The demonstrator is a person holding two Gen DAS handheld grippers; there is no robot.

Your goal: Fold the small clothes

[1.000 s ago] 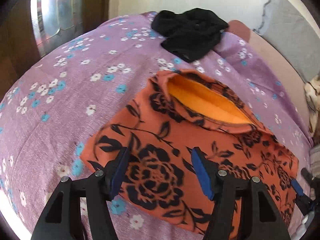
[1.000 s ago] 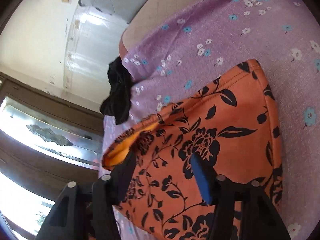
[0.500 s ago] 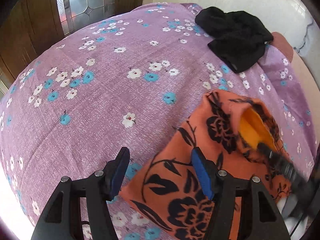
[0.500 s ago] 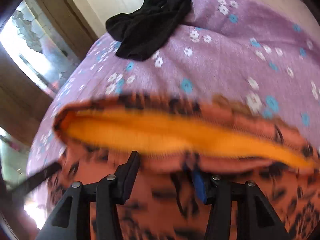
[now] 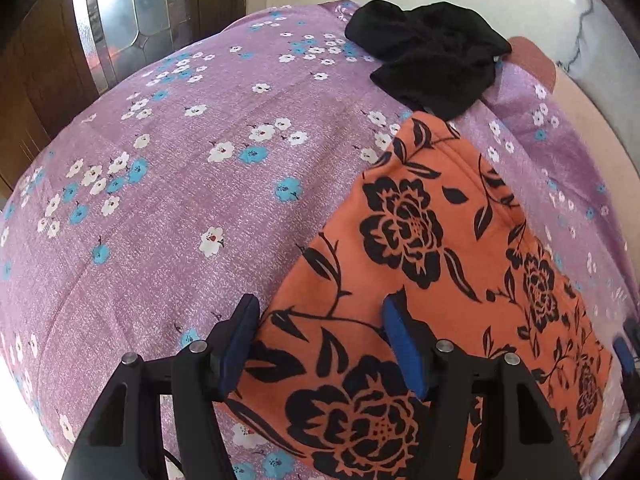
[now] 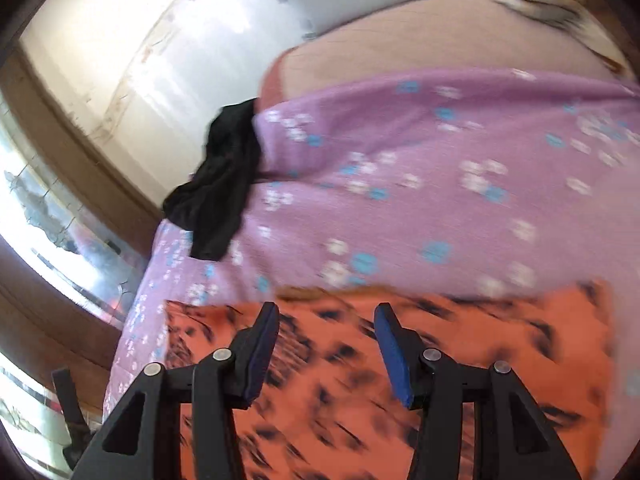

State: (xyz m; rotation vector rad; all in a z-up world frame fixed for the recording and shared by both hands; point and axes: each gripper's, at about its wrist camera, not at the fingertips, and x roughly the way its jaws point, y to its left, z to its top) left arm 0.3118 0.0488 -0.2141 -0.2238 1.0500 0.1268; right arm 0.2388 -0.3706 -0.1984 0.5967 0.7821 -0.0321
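Fold just landed: orange black-floral fabric garment now lies flat and closed on the purple flowered bedsheet; the yellow lining that showed half a second ago is covered. Its far corner sits just beside the crumpled black garment. Left gripper and right gripper both gape wide, holding nothing. Judgement: this fold done, both released.

Two garments lie on one bed: one orange floral garment under the left tongs, one black garment well beyond them. Two tongs in all.
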